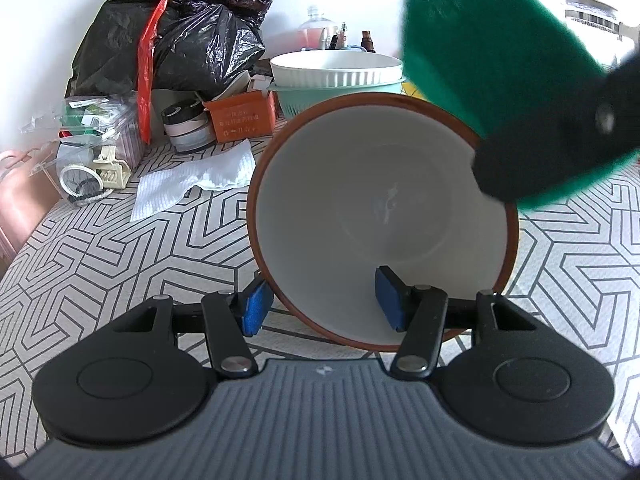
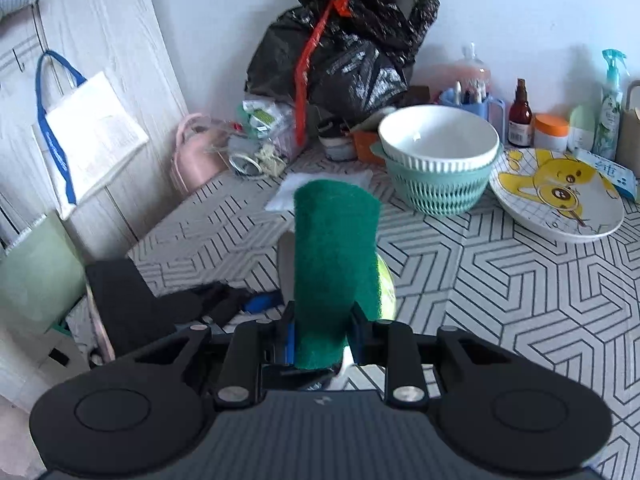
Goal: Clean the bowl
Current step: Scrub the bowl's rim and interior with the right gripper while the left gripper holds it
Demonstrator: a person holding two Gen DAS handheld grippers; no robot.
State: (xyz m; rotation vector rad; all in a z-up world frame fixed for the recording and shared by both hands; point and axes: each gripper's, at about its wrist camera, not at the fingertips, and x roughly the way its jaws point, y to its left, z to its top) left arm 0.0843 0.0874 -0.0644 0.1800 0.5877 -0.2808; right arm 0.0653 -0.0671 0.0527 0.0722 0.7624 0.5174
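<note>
The table, the largest surface, wears a smooth cloth printed with grey geometric lines on white. Against the wall at its far edge slumps a crinkled, glossy black plastic bag tied with a red strip. Near it, a ribbed white bowl nests in a perforated teal colander; beside that rests a shallow glazed plate bearing a yellow cartoon figure.

The task bowl is round, matte white inside with a terracotta-brown rim and exterior. It is tipped on its side just above the cloth, mouth toward my left camera; a faint smear marks its floor. My left gripper is clamped across its lower wall, one blue padded finger inside and the other outside.

My right gripper is closed on a coarse, fibrous green scouring pad, which stands up between the fingers. Seen from the left wrist, the pad hovers at the bowl's upper right rim. A crumpled white paper towel lies flat left of the bowl.
</note>
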